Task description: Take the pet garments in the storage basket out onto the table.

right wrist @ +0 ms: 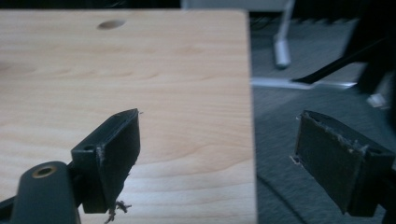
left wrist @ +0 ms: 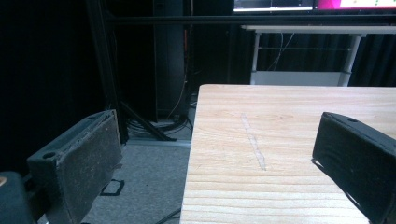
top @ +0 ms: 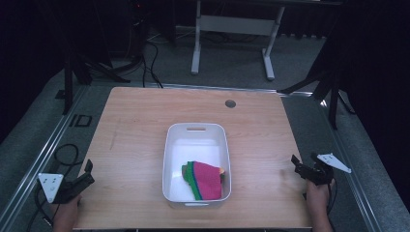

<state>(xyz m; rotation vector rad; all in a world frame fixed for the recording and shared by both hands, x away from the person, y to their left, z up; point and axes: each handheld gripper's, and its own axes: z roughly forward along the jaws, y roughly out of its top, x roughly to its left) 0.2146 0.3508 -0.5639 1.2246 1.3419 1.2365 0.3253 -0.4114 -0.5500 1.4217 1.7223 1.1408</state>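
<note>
We count one white bin (top: 197, 164) mid-desk (top: 135, 145), one folded pink-green cloth (top: 205, 180) inside, near end. Two tools: left tool (top: 86, 174) at desk's left edge, right tool (top: 296, 164) at right edge, both spread, empty.

Left gripper (top: 88, 170) fingers spread wide, right gripper (top: 295, 162) likewise, both hand-held

Wooden table (top: 135, 121), white bin (top: 170, 159) at centre
</note>
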